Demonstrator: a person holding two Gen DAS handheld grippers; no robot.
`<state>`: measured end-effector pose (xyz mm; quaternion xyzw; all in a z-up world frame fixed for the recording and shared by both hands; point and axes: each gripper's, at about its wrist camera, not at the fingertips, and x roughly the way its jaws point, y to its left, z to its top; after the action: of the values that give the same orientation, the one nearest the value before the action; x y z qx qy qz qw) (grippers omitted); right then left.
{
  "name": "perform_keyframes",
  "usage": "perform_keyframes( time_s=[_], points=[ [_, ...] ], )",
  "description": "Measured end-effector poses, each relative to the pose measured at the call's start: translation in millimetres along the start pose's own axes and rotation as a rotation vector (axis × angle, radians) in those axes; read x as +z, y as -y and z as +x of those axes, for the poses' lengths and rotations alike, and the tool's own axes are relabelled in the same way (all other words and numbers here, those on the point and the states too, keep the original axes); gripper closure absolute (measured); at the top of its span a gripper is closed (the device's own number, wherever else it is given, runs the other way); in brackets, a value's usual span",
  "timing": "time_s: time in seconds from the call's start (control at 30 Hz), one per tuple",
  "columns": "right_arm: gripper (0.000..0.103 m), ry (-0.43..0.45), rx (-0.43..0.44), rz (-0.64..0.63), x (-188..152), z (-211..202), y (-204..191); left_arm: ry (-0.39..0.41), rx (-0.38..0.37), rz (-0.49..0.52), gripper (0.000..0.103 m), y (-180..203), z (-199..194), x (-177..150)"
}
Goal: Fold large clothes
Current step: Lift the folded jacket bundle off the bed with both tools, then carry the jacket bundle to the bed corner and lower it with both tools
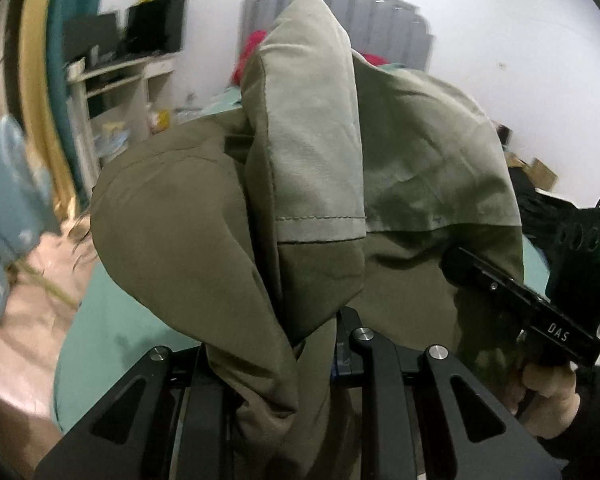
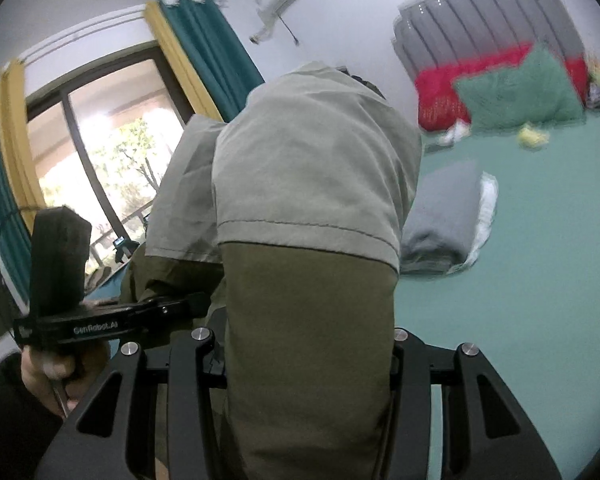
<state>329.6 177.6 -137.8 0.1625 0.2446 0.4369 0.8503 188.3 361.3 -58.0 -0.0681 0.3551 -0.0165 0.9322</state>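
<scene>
The big olive green garment (image 1: 420, 168) hangs up in the air between the two grippers, above the green bed sheet (image 2: 540, 240). It has a lighter patch (image 2: 312, 152) stitched onto the dark cloth. The left gripper (image 1: 300, 344) has its fingers pulled in narrow, with a bunch of the cloth squeezed between them. The right gripper (image 2: 308, 344) has its fingers a bit wider, and a thick fold of the same cloth fills the gap.

I think a few things could go wrong. The cloth is bunched and heavy, so it could slip out of one grip if it gets a hard tug. It also hangs right over both cameras, so it is hard to see where it will land. It could come down crooked, or on top of the grey folded pile (image 2: 444, 220) on the bed near it
</scene>
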Motion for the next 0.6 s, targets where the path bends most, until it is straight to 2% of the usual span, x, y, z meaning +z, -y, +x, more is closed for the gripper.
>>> perform_keyframes(
  time_s=[0.13, 0.2, 0.23, 0.3, 0.37, 0.4, 0.43, 0.47, 0.53, 0.6],
  points=[
    [0.056, -0.093, 0.020, 0.055, -26.4, 66.0, 16.6, -0.054, 0.030, -0.071, 0.076, -47.4, 17.8, -25.7],
    [0.051, -0.154, -0.001, 0.085, -37.7, 95.6, 28.7, -0.113, 0.039, -0.124, 0.069, -75.6, 43.5, -36.6],
    [0.049, -0.221, -0.016, 0.108, -44.4, 116.3, 41.0, -0.140, 0.065, -0.151, 0.066, -86.5, 55.1, -41.8],
    [0.037, -0.320, -0.036, 0.158, -49.7, 140.6, 58.7, -0.176, 0.117, -0.207, 0.055, -103.6, 69.7, -50.4],
    [0.033, -0.415, -0.027, 0.212, -51.8, 159.0, 80.8, -0.188, 0.134, -0.291, 0.050, -125.3, 82.5, -59.2],
    [0.033, -0.437, -0.006, 0.235, -50.5, 161.9, 89.3, -0.187, 0.143, -0.320, 0.049, -137.2, 87.3, -58.3],
    [0.033, -0.447, 0.006, 0.233, -49.5, 161.7, 95.5, -0.185, 0.183, -0.345, 0.049, -144.1, 89.7, -58.7],
    [0.032, -0.454, 0.007, 0.191, -47.3, 159.0, 97.2, -0.189, 0.221, -0.345, 0.049, -144.7, 88.7, -58.9],
    [0.028, -0.466, 0.014, 0.142, -53.4, 148.9, 95.0, -0.198, 0.234, -0.341, 0.048, -154.3, 98.9, -46.5],
    [0.025, -0.468, -0.006, 0.144, -58.1, 132.8, 97.4, -0.205, 0.338, -0.296, 0.048, -145.9, 91.7, -45.0]
  ],
)
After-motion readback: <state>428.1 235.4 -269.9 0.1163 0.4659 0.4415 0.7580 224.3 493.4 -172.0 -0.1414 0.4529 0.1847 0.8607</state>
